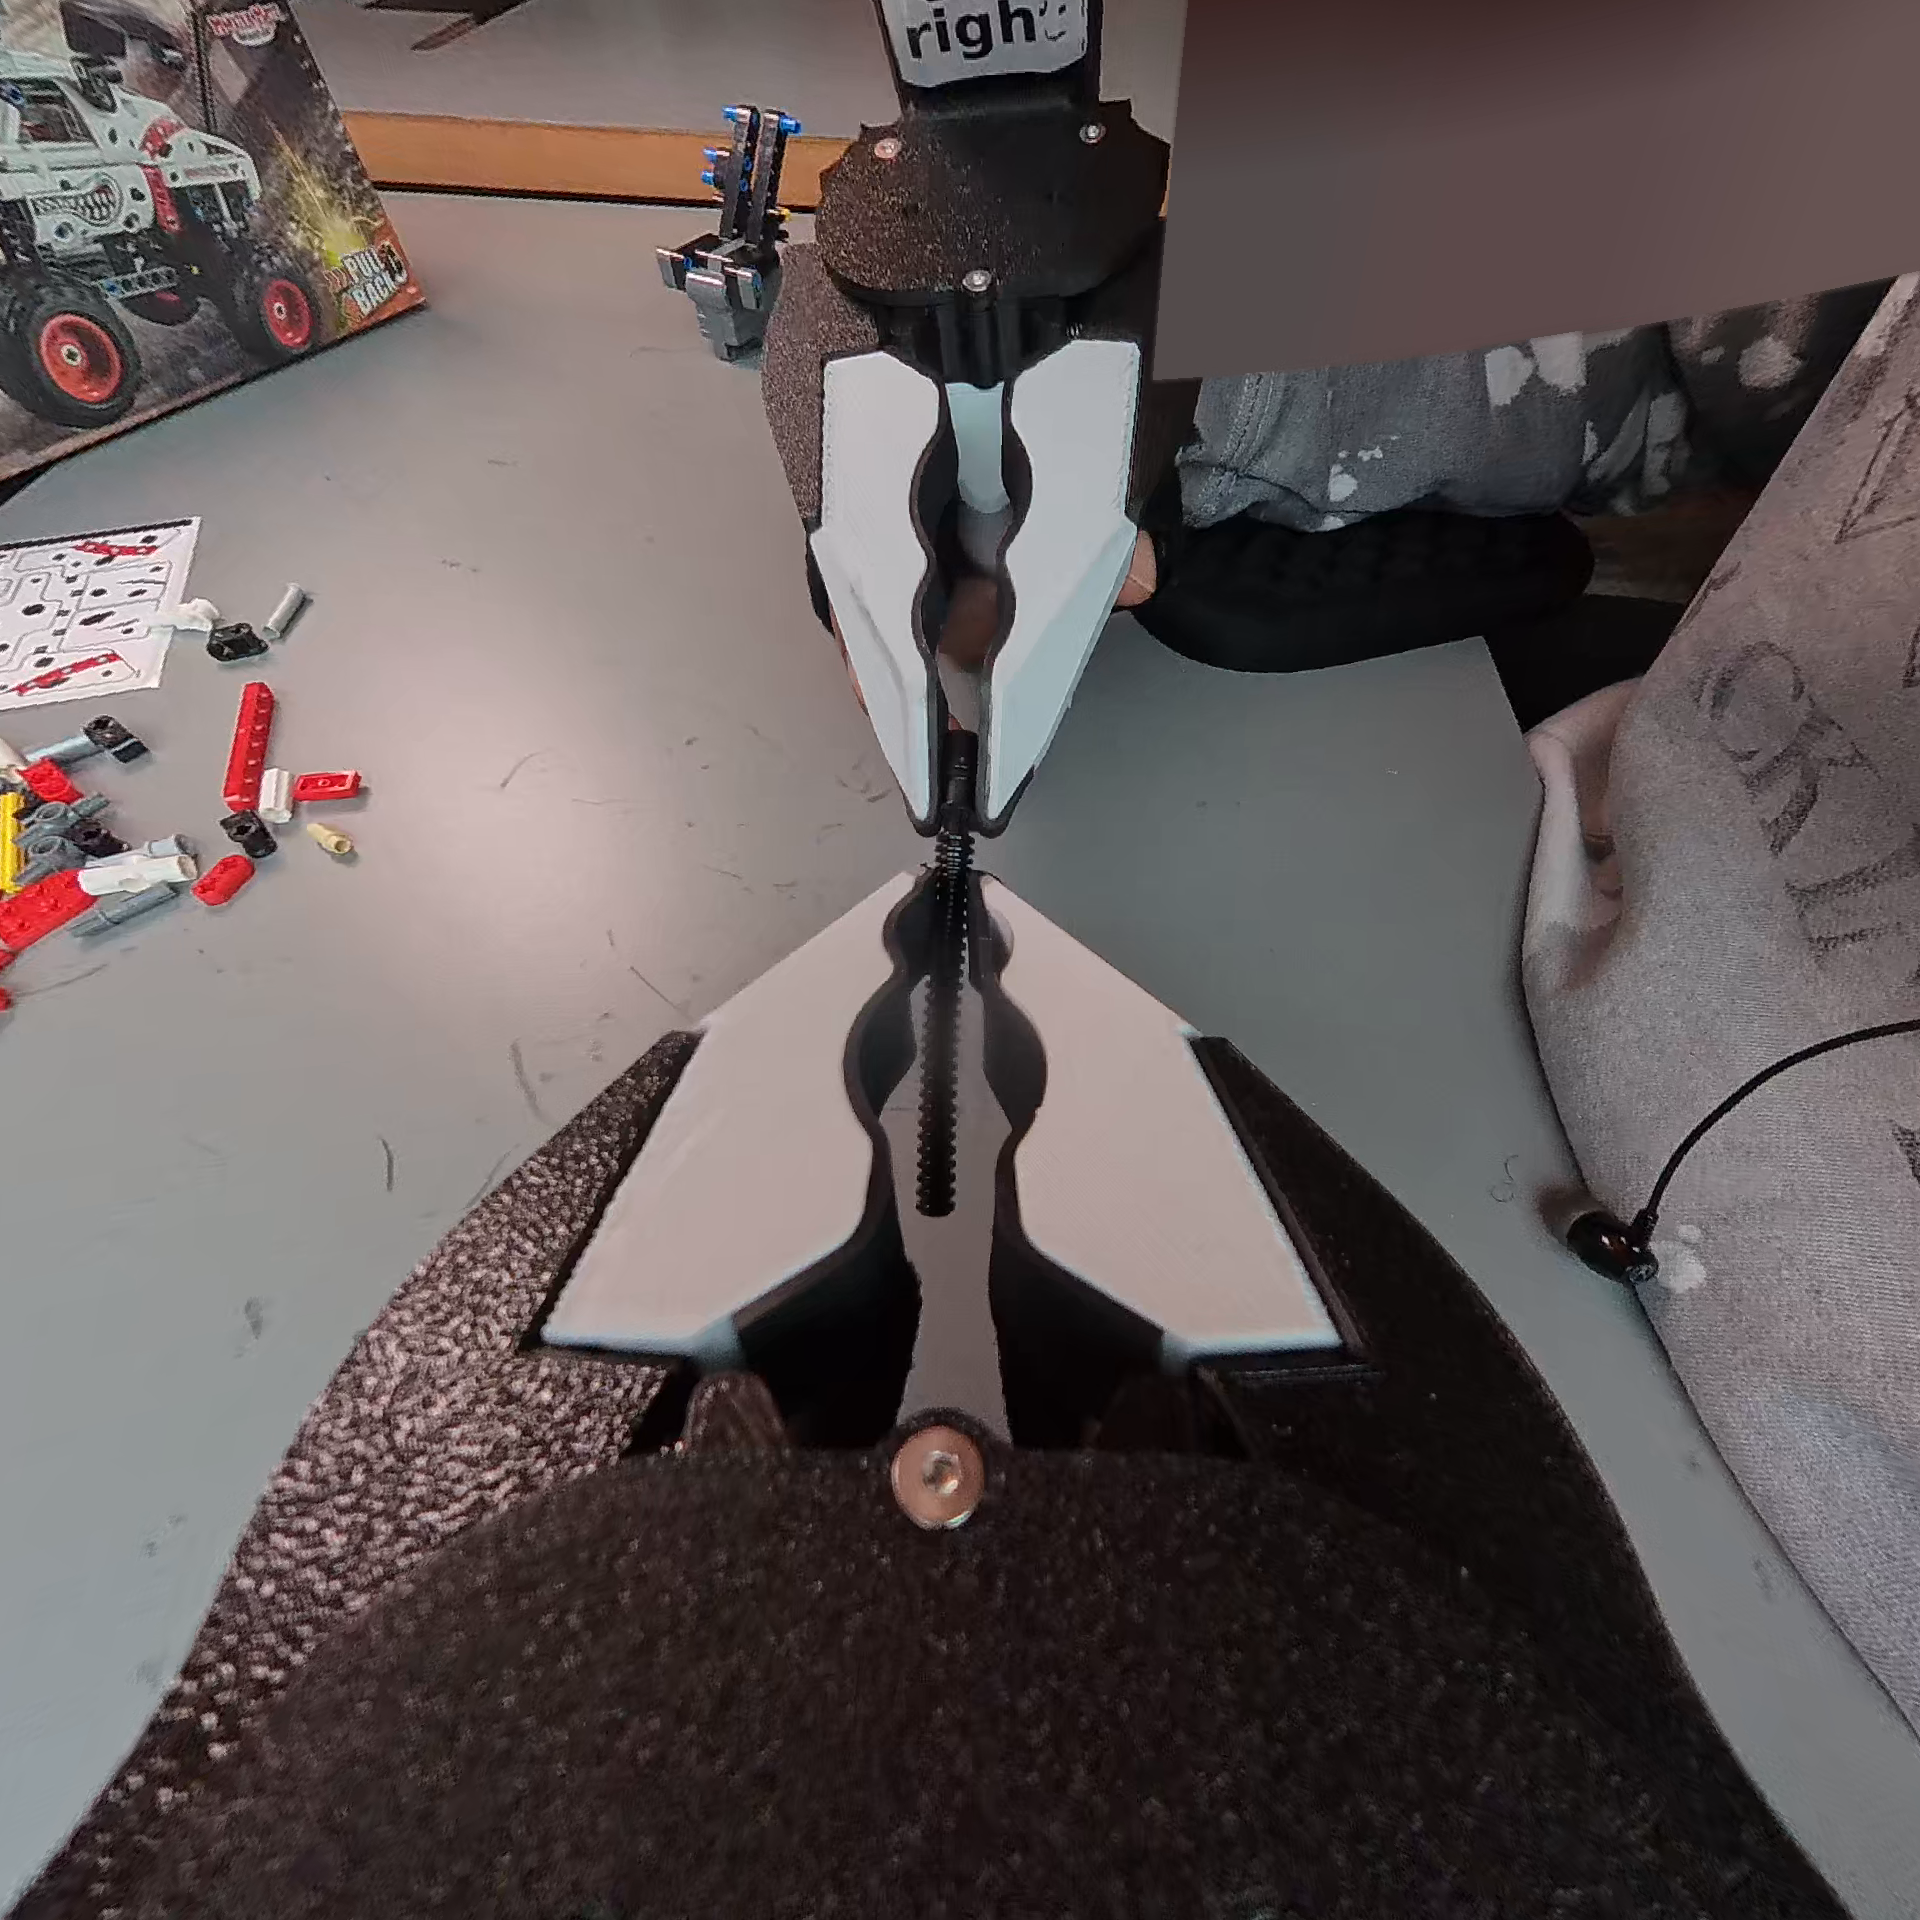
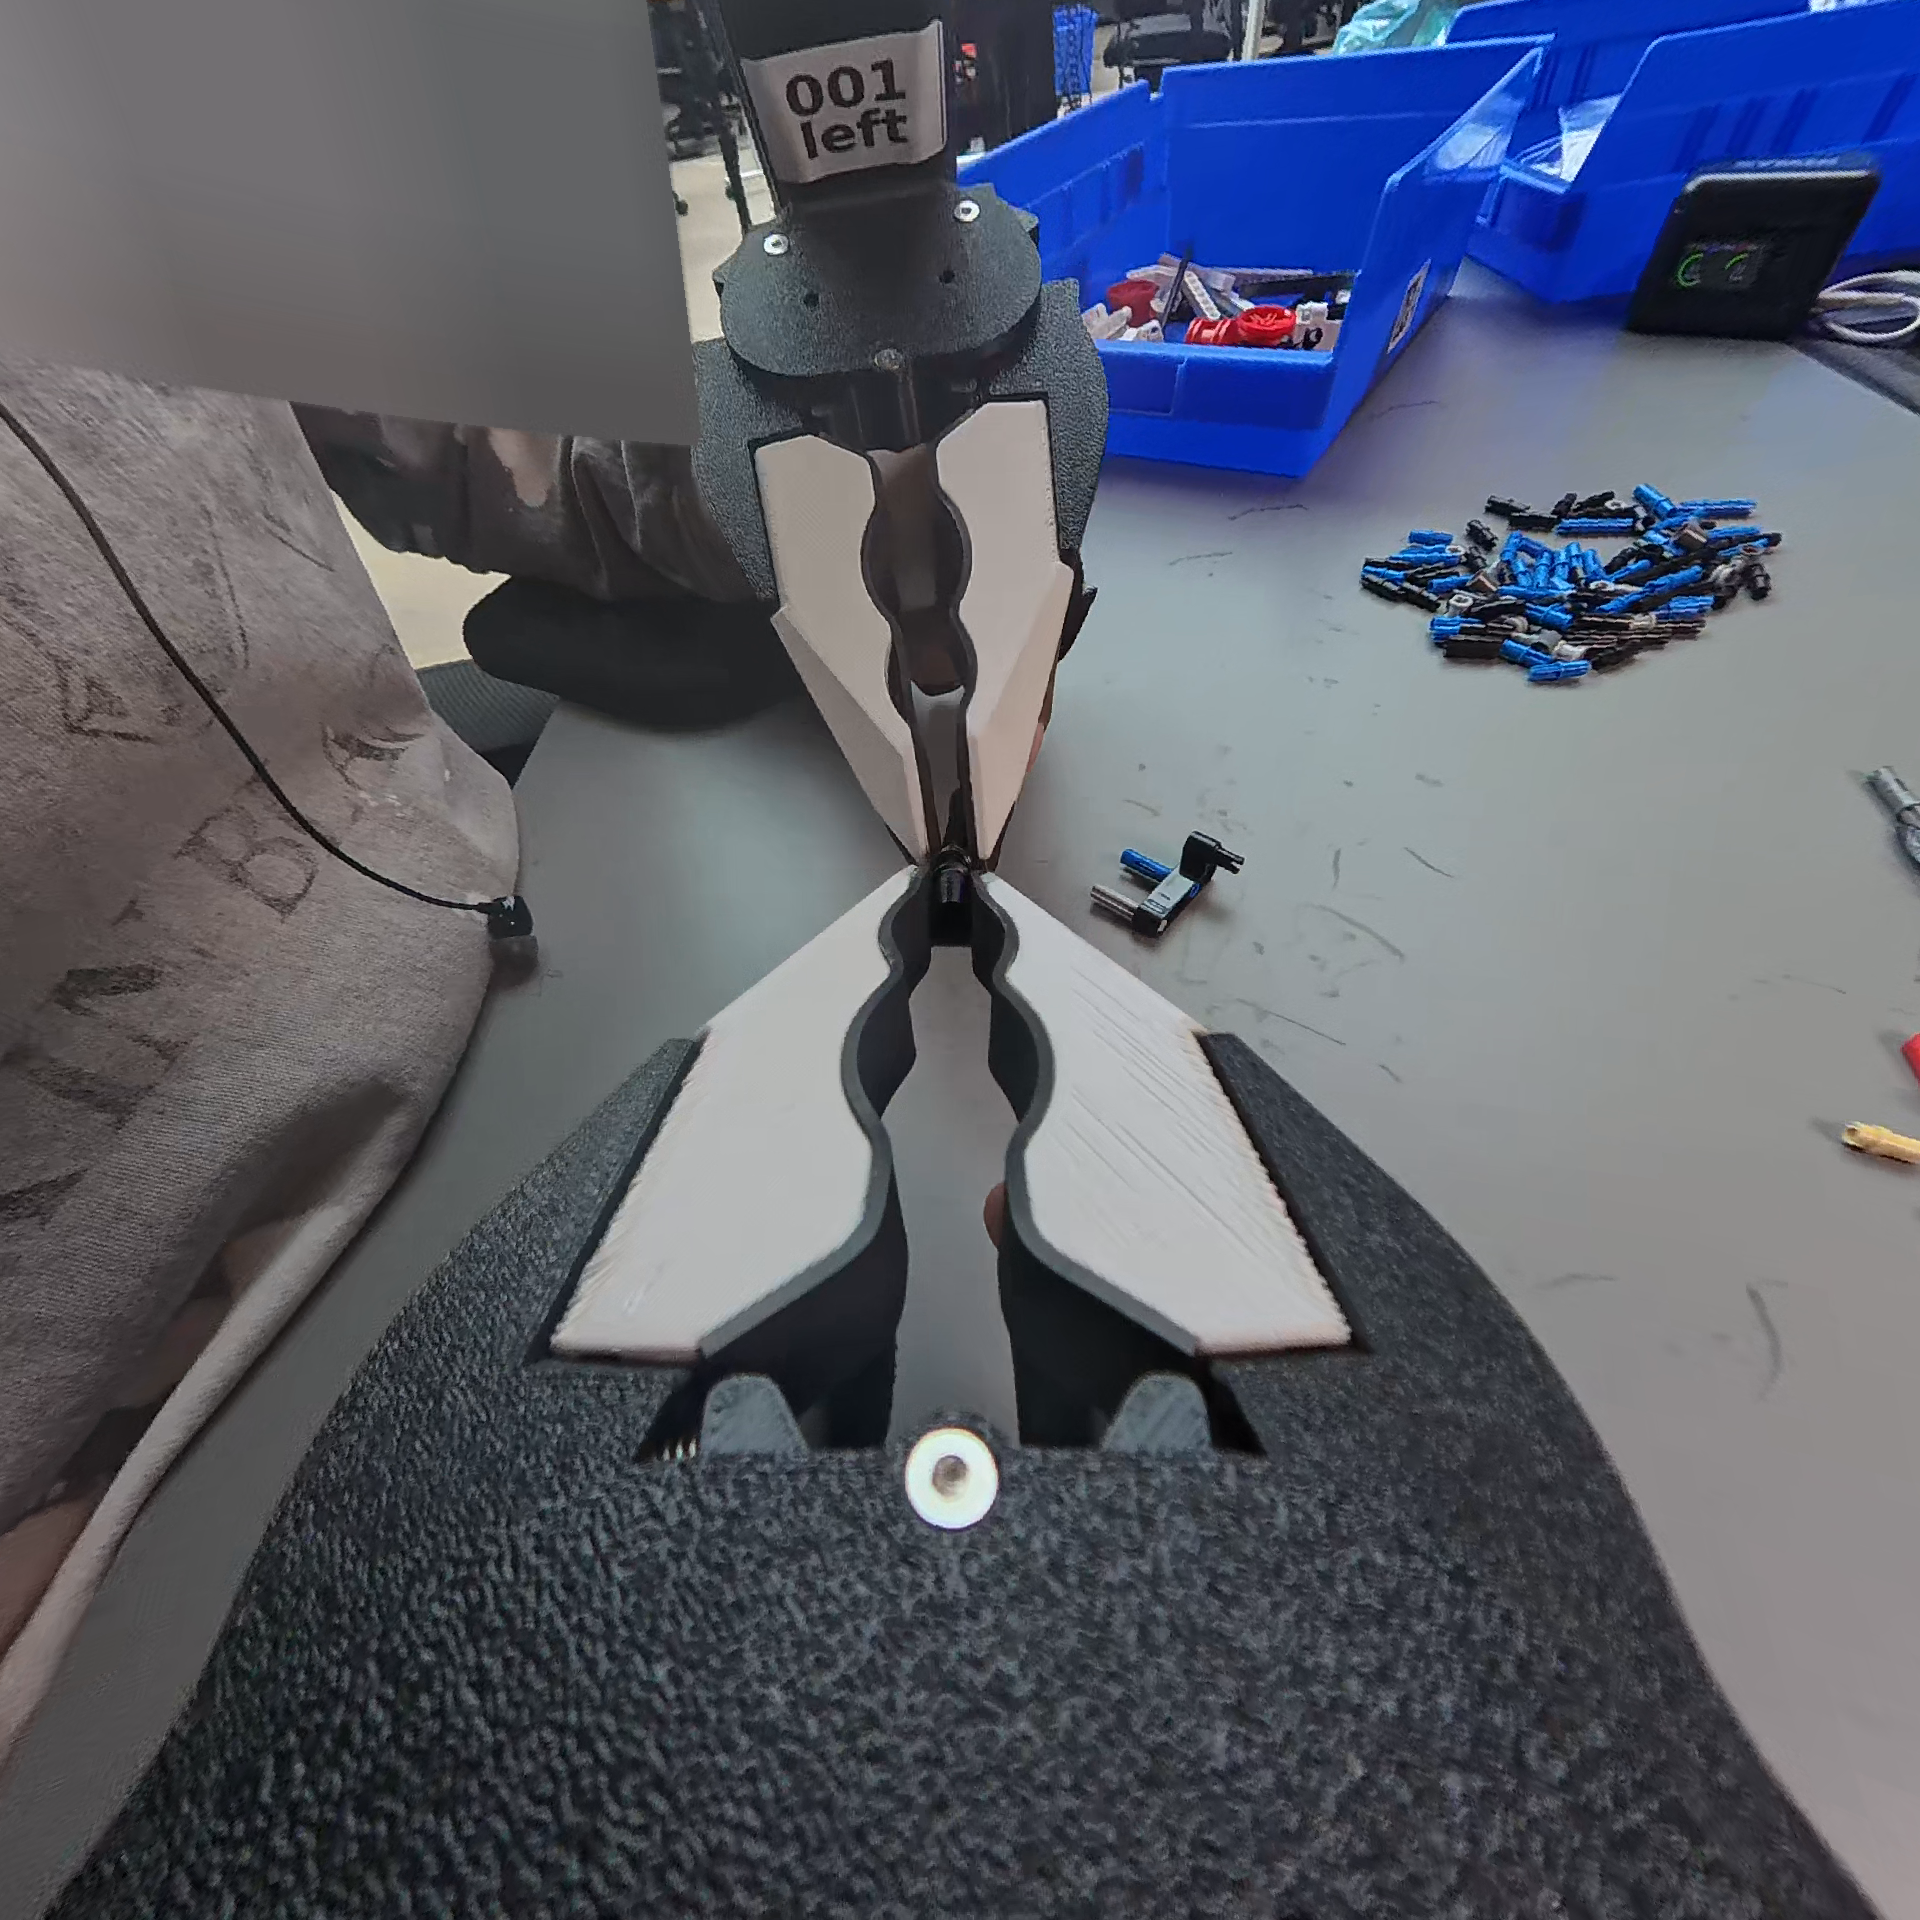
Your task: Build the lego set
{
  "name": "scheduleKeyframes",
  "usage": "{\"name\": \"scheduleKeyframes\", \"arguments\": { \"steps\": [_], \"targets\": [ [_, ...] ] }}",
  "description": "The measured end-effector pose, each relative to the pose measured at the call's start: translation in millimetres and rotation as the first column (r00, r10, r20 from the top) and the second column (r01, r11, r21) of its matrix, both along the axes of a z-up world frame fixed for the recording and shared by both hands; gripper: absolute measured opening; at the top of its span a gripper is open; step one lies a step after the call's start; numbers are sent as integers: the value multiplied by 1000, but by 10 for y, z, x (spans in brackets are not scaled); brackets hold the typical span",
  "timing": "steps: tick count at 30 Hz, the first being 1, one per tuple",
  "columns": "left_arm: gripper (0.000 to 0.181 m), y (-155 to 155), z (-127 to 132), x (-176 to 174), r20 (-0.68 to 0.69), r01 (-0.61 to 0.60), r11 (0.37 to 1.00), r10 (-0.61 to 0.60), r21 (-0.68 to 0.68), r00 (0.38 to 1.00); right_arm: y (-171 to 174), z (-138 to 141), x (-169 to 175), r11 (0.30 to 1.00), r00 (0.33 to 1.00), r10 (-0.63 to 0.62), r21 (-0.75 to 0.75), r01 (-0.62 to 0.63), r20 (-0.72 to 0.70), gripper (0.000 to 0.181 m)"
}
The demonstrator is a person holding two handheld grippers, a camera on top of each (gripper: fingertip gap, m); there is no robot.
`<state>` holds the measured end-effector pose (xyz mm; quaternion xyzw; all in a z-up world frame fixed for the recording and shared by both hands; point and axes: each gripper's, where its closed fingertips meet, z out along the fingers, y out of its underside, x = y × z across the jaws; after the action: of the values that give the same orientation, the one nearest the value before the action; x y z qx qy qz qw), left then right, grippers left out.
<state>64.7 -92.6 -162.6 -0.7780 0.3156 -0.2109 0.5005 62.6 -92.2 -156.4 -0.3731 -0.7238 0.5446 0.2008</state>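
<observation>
The two grippers meet tip to tip above the grey table (image 1: 520, 1039). My left gripper (image 1: 951, 883) is shut on a long black ridged axle (image 1: 940, 1039) that runs back between its fingers. My right gripper (image 1: 961, 826) faces it and is shut on a small black connector (image 1: 961, 774) at the axle's front end. In the right wrist view my right gripper (image 2: 948, 883) pinches the connector (image 2: 948, 899), and the left gripper (image 2: 948, 847) touches it from the far side. The axle is hidden there.
The set's box (image 1: 156, 208), a sticker sheet (image 1: 83, 603), loose red and grey pieces (image 1: 156, 821) and a partly built assembly (image 1: 738, 260) lie left. Blue bins (image 2: 1247, 343), a pile of blue and black pins (image 2: 1569, 592) and a small black-blue subassembly (image 2: 1164, 883) lie right. A person's grey sleeve (image 1: 1714, 935) borders the table.
</observation>
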Motion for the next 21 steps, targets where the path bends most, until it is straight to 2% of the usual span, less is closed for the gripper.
{"name": "scheduleKeyframes", "arguments": {
  "steps": [7, 13, 18, 21],
  "targets": [
    [4, 4, -29, 7, -19, 4, 1000, -4, -14, 1000, 14, -73, 11, 997, 1000, -4, 74, 3, 12, 7],
    [4, 6, 0, 7, 6, -1, 1000, 1, -8, 1000, 9, -48, 3, 999, 1000, -8, 44, 8, 7, 6],
    [4, 59, 2, -34, -6, -38, 999, 38, -5, 999, 64, -48, -46, 999, 999, -40, 30, 39, 15, 6],
    [4, 36, 23, -14, -25, -21, 1000, 21, 9, 999, 44, -27, -40, 999, 1000, -31, 28, 31, -1, 6]
  ]
}}
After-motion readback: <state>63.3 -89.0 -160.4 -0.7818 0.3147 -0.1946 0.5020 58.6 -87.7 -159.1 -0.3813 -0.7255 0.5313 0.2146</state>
